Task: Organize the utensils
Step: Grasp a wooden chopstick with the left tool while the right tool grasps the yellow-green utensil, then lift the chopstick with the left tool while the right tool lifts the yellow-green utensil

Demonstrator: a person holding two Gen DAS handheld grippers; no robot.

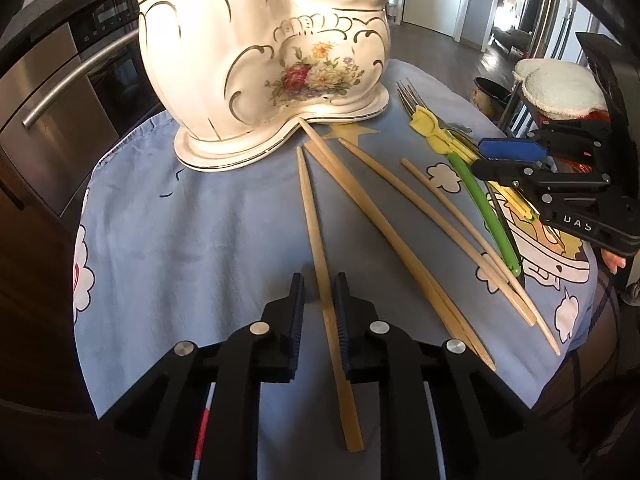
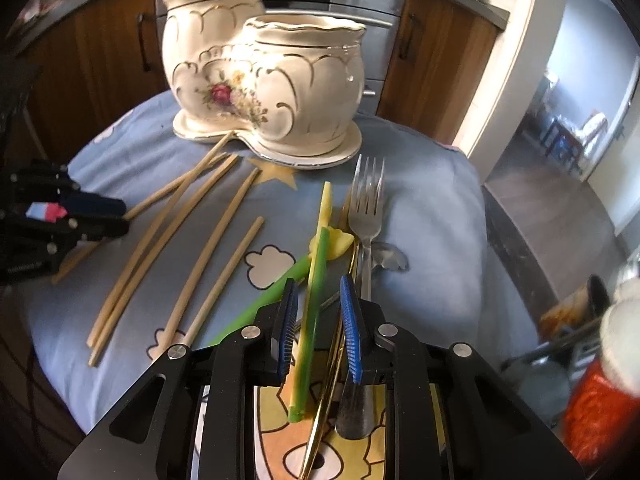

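— Blue cartoon-print cloth [image 1: 200, 220] covers the table, with an oven [image 1: 60, 92] and wooden cabinets [image 2: 100, 40] behind. Where do the utensils lie?

— A white double holder [image 1: 256, 64] with painted flowers stands at the cloth's far edge. Chopsticks [image 1: 384, 220] fan out from its base toward the near edge. Toward the right edge lie green straws [image 2: 316, 280], a yellow-topped one among them, and a fork [image 2: 366, 208] (a gold handle sits beside it).

— And the jaws?

— The left gripper [image 1: 319, 300] has its jaws drawn in on one chopstick [image 1: 320, 260]. The right gripper [image 2: 319, 304] has its jaws nearly together astride a green straw and the gold handle; whether the pads press them, I cannot tell.
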